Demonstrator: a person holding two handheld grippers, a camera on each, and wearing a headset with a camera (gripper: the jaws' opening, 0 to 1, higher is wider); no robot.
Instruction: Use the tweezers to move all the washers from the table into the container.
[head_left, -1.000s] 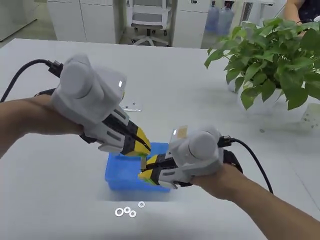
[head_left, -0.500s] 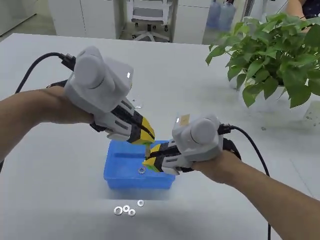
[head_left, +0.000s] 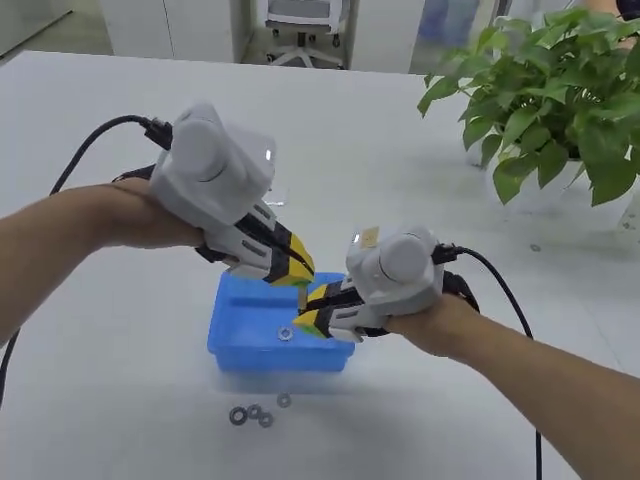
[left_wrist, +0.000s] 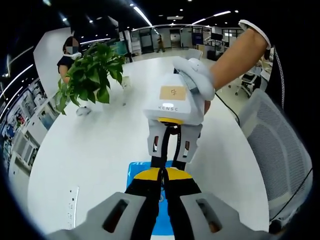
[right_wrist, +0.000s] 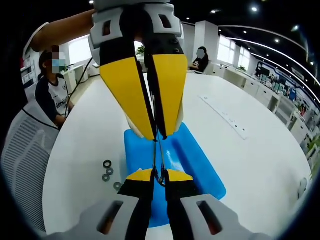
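A blue container (head_left: 238, 338) sits on the white table, with one washer (head_left: 285, 333) lying inside it. Several washers (head_left: 255, 413) lie loose on the table just in front of it, the same washers (right_wrist: 107, 164) appearing left of the container (right_wrist: 196, 162) in the right gripper view. Thin metal tweezers (right_wrist: 158, 155) run between the two grippers above the container. My left gripper (head_left: 300, 277) is shut on their upper end. My right gripper (head_left: 303, 322) is shut on their lower part, jaws nearly together. The left gripper view looks along my left gripper (left_wrist: 161, 172) straight at the right gripper (left_wrist: 169, 159).
A leafy potted plant (head_left: 545, 110) stands at the back right of the table. A small flat strip (head_left: 268, 208) lies behind the left gripper. Cables trail from both grippers. People sit at the table's far side in the gripper views.
A washer now shows inside the container where none showed a second ago. Both grippers have risen a little above the container. The head camera has tilted down.
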